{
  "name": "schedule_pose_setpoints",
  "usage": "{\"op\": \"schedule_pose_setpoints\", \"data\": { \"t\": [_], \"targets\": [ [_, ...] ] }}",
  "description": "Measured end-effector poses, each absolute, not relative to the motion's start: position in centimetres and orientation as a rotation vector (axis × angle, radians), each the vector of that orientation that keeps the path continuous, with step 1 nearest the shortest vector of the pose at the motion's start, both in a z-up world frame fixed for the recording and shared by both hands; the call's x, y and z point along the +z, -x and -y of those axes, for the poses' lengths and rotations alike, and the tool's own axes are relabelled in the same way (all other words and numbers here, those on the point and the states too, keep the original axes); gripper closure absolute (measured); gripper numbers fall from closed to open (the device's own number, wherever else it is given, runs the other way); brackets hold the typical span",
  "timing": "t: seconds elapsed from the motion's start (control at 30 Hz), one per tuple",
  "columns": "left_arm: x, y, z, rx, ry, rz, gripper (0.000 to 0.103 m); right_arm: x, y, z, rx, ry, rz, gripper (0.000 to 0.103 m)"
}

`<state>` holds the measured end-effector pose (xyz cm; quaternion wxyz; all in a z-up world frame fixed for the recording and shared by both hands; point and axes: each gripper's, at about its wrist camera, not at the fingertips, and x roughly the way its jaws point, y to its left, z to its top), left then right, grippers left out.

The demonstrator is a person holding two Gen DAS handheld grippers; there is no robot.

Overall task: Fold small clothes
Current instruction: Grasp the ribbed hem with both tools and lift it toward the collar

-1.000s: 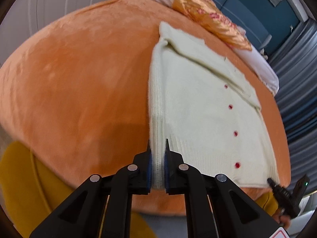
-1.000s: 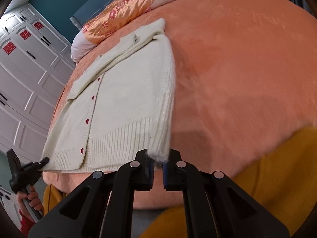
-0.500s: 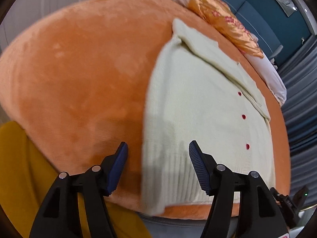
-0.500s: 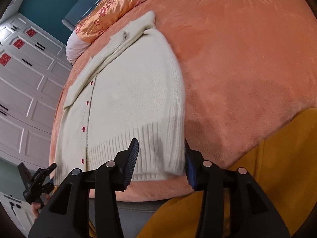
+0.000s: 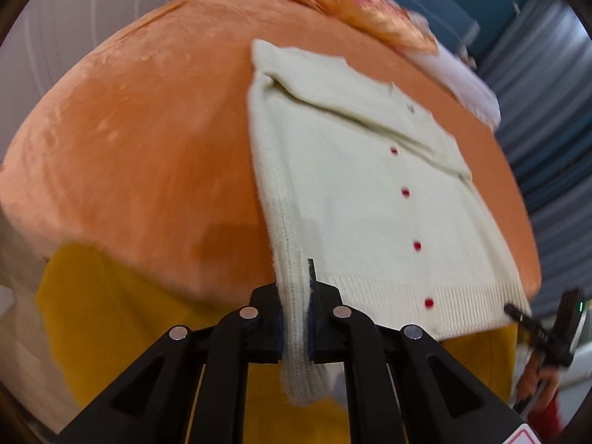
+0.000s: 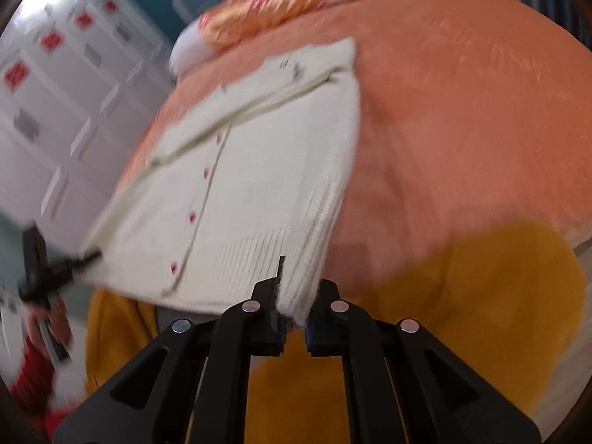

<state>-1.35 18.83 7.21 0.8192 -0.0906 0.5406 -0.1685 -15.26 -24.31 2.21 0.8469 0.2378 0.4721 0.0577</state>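
A: Cream cardigan [image 5: 355,192] flat on orange bed cover [image 5: 129,155], hem toward both grippers, collar far end, long axis running away
B: Left gripper [image 5: 296,318] just closed, clamped on left hem corner; right gripper [image 6: 294,318] likewise on right corner [image 6: 296,277]
A: Pillow [image 5: 355,3] beyond collar, well apart; fold path forward looks clear

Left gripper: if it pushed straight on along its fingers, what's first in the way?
The left gripper is shut on the cream knitted cardigan's hem corner; straight ahead lies more cardigan over the orange plush bedspread, probably.
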Motion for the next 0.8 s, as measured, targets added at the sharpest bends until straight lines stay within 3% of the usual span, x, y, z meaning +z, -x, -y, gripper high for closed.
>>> {"op": "schedule_pose_setpoints", "data": {
  "t": [0.17, 0.3, 0.57, 0.8],
  "targets": [
    [7.8, 8.3, -20.1, -0.378, 0.149, -1.247, 0.097, 3.1, 22.2, 22.3, 0.203, -0.45, -1.152, 0.097],
    [8.9, 8.6, -19.2, -0.402, 0.144, -1.216, 0.097, 4.9, 23.4, 21.8, 0.202, -0.456, -1.118, 0.097],
    [14.4, -1.7, -18.5, -0.358, 0.306, -0.893, 0.097, 10.1, 11.9, 26.8, 0.093, -0.547, -0.746, 0.097],
    [11.0, -13.0, -16.6, -0.243, 0.399, -0.882, 0.097, 8.1, 0.3, 30.8, 0.042, -0.686, -0.663, 0.097]
  ]
}}
